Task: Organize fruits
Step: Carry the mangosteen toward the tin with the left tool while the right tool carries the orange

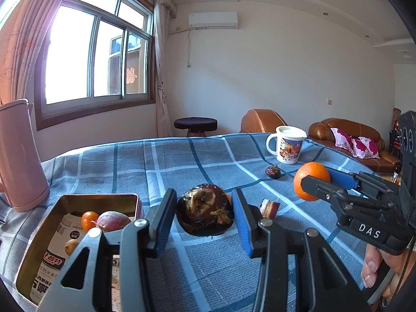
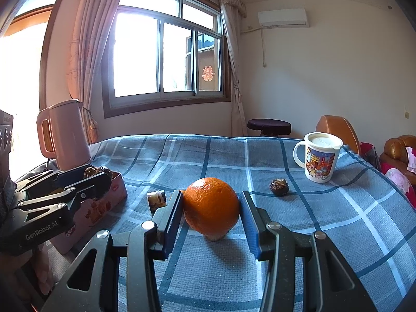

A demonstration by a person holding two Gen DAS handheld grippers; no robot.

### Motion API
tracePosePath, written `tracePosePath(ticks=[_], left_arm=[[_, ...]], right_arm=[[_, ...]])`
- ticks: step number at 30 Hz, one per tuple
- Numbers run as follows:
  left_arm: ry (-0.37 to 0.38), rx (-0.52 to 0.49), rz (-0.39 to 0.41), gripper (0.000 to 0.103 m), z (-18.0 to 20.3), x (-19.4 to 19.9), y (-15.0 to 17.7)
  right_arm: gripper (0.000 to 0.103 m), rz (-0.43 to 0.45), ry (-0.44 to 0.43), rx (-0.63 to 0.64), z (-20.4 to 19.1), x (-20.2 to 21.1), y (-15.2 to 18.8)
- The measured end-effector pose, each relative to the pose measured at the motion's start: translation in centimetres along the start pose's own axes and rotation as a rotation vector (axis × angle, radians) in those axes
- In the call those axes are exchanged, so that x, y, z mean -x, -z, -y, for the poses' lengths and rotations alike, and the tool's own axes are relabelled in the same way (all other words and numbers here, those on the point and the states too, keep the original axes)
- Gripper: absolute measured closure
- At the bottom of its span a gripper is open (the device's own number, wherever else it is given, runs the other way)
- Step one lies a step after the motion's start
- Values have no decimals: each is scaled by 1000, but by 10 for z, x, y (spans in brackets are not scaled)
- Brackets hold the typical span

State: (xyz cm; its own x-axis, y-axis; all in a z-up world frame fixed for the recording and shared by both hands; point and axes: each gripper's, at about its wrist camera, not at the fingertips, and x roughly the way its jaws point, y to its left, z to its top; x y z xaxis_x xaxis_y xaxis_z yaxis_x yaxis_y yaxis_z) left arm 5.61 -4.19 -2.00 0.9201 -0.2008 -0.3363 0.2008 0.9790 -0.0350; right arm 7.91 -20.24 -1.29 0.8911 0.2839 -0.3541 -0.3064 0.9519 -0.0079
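Above the checked worktop (image 2: pixel 299 221), each hand-held gripper grasps fruit bound for the tin (image 1: pixel 78 200): left (image 1: pixel 205 215) a dark shrivelled fruit (image 1: pixel 205 210), right (image 2: pixel 211 208) an orange (image 2: pixel 211 205).

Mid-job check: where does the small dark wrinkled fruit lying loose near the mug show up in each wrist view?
Left wrist: small dark fruit lies right of centre on the blue checked cloth, just below-left of the mug.
Right wrist: small dark fruit lies right of centre, below-left of the mug.
Shared landmark: the cartoon-printed white mug.
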Motion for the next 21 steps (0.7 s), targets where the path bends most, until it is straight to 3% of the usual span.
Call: tracePosePath(ticks=[21], left_arm=[[-37, 1, 52, 57, -1, 11, -1]], right_arm=[[57, 57, 0, 22, -3, 10, 0]])
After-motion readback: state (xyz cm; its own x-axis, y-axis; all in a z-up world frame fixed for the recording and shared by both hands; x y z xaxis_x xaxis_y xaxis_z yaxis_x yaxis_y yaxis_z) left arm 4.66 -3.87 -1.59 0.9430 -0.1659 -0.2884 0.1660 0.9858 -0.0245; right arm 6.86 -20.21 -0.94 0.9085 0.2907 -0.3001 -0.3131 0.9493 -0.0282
